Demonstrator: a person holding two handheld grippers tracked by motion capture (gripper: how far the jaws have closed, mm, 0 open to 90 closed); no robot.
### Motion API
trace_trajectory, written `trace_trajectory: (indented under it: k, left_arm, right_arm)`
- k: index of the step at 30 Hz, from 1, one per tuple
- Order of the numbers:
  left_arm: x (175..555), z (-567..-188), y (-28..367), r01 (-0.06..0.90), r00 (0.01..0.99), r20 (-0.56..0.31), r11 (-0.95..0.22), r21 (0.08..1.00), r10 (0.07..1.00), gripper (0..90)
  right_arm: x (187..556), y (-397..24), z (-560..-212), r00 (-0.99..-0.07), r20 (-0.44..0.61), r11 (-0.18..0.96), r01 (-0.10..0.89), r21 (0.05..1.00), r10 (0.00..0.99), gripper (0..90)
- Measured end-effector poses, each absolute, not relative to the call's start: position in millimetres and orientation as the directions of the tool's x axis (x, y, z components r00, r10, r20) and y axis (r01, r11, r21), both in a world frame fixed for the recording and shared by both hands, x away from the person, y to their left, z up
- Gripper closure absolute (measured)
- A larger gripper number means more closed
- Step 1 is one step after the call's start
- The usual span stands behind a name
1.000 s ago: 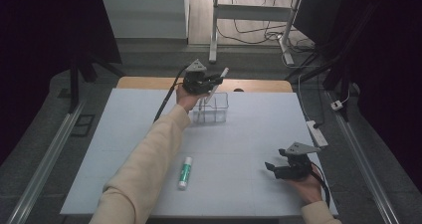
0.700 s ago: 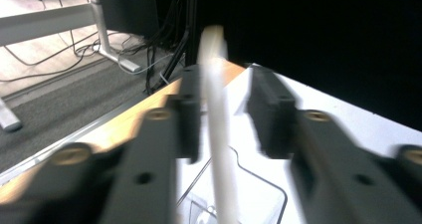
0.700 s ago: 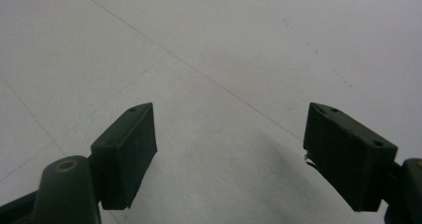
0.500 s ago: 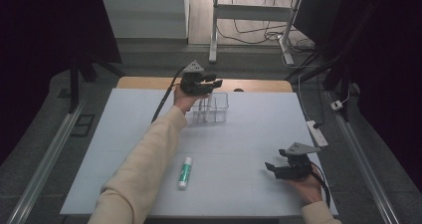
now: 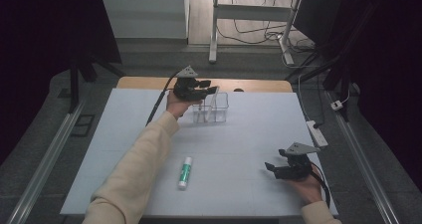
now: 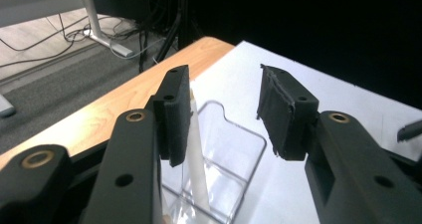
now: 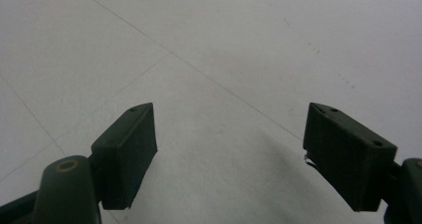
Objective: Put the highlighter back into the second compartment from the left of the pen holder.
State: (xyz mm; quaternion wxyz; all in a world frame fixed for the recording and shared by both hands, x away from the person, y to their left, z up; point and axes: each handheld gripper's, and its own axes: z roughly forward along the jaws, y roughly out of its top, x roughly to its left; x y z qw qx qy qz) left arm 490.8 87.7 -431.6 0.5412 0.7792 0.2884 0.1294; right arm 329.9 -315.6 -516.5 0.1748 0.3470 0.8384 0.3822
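Left gripper [image 5: 208,90] at the far side of the surface [image 5: 239,134], held over a clear plastic holder [image 5: 211,108] with open compartments. In the left gripper view its fingers [image 6: 174,112] stand apart, about half open; they have just been opening. A white stick [image 6: 198,154] leans against the inner face of the left-hand finger there, lower end down inside the holder [image 6: 226,149]; the other finger is clear of it, so nothing is pinched. Which compartment the stick sits in, cannot tell for certain; it looks like the one nearer the gripper. Holder stands upright near the wooden far edge [image 5: 249,84] of the surface. Right gripper [image 5: 278,168] low over the near right part of the surface, well apart from the holder, its fingers [image 7: 124,149] wide open with only bare surface between them. A white and green tube [image 5: 185,171] lies flat on the near middle of the surface, just beside the left sleeve [image 5: 134,174], touched by neither gripper.
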Motion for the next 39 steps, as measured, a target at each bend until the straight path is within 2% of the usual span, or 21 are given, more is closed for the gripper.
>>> trace_trajectory:
  k: [19, 39]
  left_arm:
    - [442.3, -434.5, 116.9, 0.278, 0.838, -0.059, -0.332, 0.901, 0.542, 55.7]
    - [398.1, -456.8, 140.9, 0.326, 0.851, -0.055, -0.444, 0.834, 0.522, 51.1]
  right_arm:
    - [330.0, -314.1, -516.4, -0.700, -0.033, 0.472, 0.445, 0.761, 0.713, 20.2]
    - [330.3, -313.2, -515.8, -0.703, -0.037, 0.479, 0.444, 0.757, 0.711, 20.3]
